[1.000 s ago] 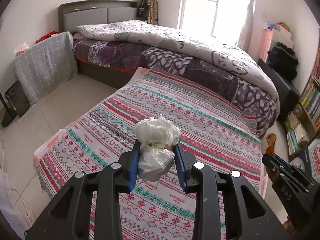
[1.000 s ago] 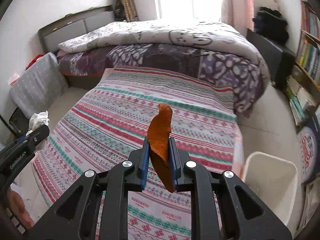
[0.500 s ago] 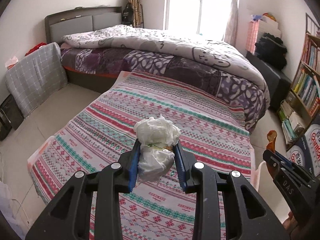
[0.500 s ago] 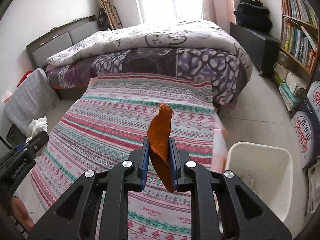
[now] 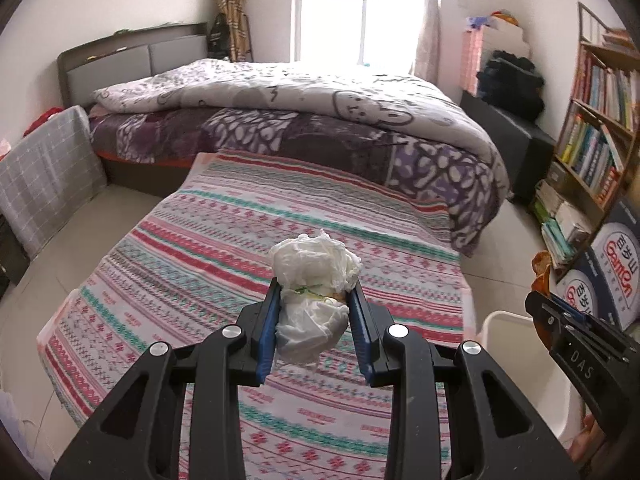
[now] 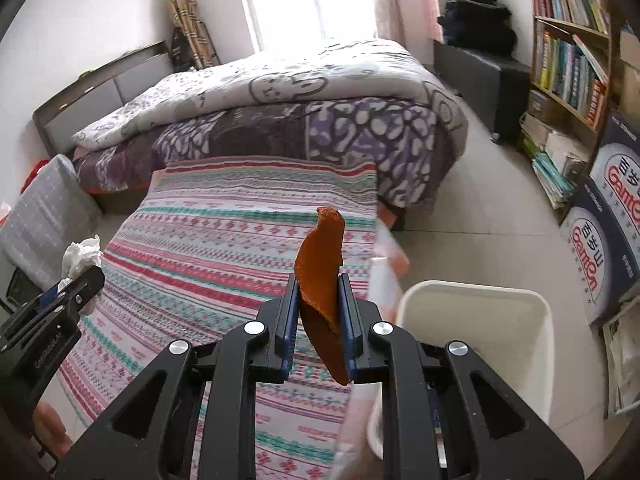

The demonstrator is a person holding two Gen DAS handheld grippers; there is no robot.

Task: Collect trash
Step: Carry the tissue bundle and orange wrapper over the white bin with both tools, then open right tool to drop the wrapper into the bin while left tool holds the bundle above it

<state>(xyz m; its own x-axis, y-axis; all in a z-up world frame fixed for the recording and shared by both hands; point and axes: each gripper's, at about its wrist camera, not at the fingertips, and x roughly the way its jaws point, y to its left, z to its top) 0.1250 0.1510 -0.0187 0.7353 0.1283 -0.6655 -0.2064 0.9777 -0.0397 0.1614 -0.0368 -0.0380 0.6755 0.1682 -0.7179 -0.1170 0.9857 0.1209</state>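
Observation:
My left gripper [image 5: 314, 304] is shut on a crumpled white tissue wad [image 5: 314, 276] and holds it above the striped cloth [image 5: 240, 240]. My right gripper [image 6: 319, 292] is shut on a curved orange peel [image 6: 322, 264], near the cloth's right edge. A white trash bin [image 6: 476, 344] stands on the floor to the right of the cloth, just right of the peel. In the left wrist view the bin [image 5: 504, 324] shows at the lower right, partly hidden by the right gripper [image 5: 540, 300]. The left gripper [image 6: 76, 280] with the tissue [image 6: 82, 256] shows at the right wrist view's left edge.
A bed with a patterned quilt [image 5: 300, 92] stands beyond the cloth. A bookshelf [image 6: 572, 52], stacked books and printed boxes [image 6: 600, 224] line the right wall. A grey checked cushion [image 5: 44, 176] leans at the left. Tiled floor [image 6: 480, 208] lies between bed, shelf and bin.
Both grippers have moved to the right with their loads still held. The white bin has come closer and fuller into both views, and the bookshelf side shows more.

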